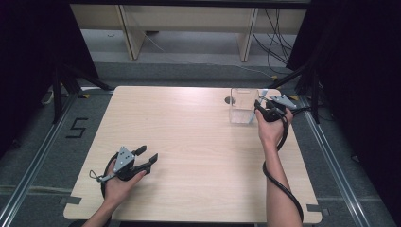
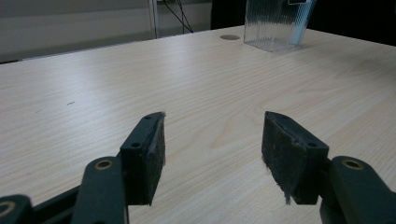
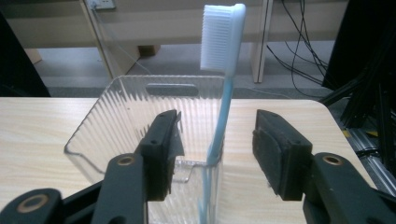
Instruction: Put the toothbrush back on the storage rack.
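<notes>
A clear ribbed plastic container (image 1: 243,106) (image 2: 275,23) (image 3: 121,116) stands at the far right of the wooden table (image 1: 189,142). A light-blue toothbrush (image 3: 223,112) with white bristles stands upright in it, leaning at the near corner. My right gripper (image 1: 261,108) (image 3: 217,126) is open at the container's right side. Its jaws flank the brush handle without touching it. My left gripper (image 1: 149,154) (image 2: 214,126) rests low at the front left of the table, open, with nothing between its pads.
A round cable hole (image 1: 230,100) (image 2: 229,37) sits in the tabletop just left of the container. Beyond the far edge are wooden furniture legs (image 1: 247,38) and loose cables (image 1: 279,42) on the floor. Dark curtains and stand legs flank both sides.
</notes>
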The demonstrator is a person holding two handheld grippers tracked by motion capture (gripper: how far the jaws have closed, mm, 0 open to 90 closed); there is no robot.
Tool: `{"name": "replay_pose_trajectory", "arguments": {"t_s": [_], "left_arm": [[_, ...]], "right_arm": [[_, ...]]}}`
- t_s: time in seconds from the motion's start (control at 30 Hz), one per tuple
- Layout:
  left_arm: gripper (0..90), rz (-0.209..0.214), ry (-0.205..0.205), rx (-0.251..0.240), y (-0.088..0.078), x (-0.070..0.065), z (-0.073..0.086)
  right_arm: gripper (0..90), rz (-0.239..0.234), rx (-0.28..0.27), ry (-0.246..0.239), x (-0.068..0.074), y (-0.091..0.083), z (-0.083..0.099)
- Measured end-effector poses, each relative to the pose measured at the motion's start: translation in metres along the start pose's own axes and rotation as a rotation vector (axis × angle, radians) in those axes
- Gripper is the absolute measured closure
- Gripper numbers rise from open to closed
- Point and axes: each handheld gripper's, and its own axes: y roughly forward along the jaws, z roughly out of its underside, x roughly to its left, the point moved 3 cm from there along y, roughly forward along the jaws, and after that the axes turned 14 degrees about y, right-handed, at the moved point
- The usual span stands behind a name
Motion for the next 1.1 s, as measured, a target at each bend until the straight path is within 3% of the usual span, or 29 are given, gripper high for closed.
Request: {"name": "replay_pose_trajectory", "arguments": {"t_s": [0.03,0.07,0.13,0.17,0.2,0.23,0.27,0.3,0.4,0.47,0.53,0.57,0.63,0.7,0.83,0.93,1.1], "left_arm": [[39.2,0.0,0.0,0.0,0.0,0.0,0.0],[39.3,0.0,-0.001,0.0,0.0,0.0,0.0],[39.3,0.0,-0.001,0.0,0.0,0.0,0.0],[39.2,0.0,-0.001,0.0,0.0,0.0,0.0],[39.2,0.0,-0.003,0.0,0.0,0.0,0.0],[39.2,-0.001,-0.004,-0.001,0.0,0.0,0.0],[39.2,-0.001,-0.005,0.0,0.0,0.0,0.0],[39.2,-0.001,-0.004,0.0,0.0,0.0,0.0],[39.3,-0.001,-0.001,0.001,0.0,0.0,0.0],[39.3,-0.001,-0.001,0.001,0.0,0.0,0.0],[39.3,-0.001,-0.002,0.0,0.0,0.0,0.0],[39.2,-0.001,-0.003,0.0,0.0,0.0,0.0],[39.2,-0.001,0.0,0.0,0.0,0.0,0.0],[39.3,-0.002,-0.001,0.0,0.0,0.0,0.0],[39.3,-0.001,-0.003,0.001,0.0,0.0,0.0],[39.3,-0.003,-0.005,0.001,0.0,0.001,0.0],[39.3,-0.003,-0.001,0.001,0.0,0.0,0.0]], "right_arm": [[49.1,-0.004,0.0,-0.036,-0.002,-0.001,0.0],[48.6,0.002,0.005,-0.012,0.0,-0.003,0.001],[47.6,0.003,0.005,-0.039,-0.001,-0.006,0.002],[47.2,-0.008,0.027,-0.017,0.0,-0.009,0.003],[46.9,-0.013,0.024,-0.045,0.0,-0.012,0.004],[46.5,-0.011,0.034,-0.027,0.002,-0.015,0.006],[46.3,-0.023,0.035,-0.06,0.0,-0.016,0.007],[45.7,-0.016,0.043,-0.034,0.003,-0.02,0.01],[45.5,-0.026,0.059,-0.04,0.003,-0.027,0.016],[46.3,-0.036,0.057,-0.082,0.001,-0.032,0.019],[46.7,-0.042,0.082,-0.046,0.006,-0.038,0.024],[46.7,-0.042,0.082,-0.091,0.004,-0.04,0.025],[46.8,-0.053,0.087,-0.071,0.007,-0.045,0.03],[46.7,-0.066,0.086,-0.106,0.006,-0.048,0.032],[46.4,-0.062,0.103,-0.086,0.007,-0.058,0.04],[46.3,-0.076,0.118,-0.107,0.006,-0.065,0.045],[47.5,-0.08,0.155,-0.08,0.008,-0.079,0.057]]}}
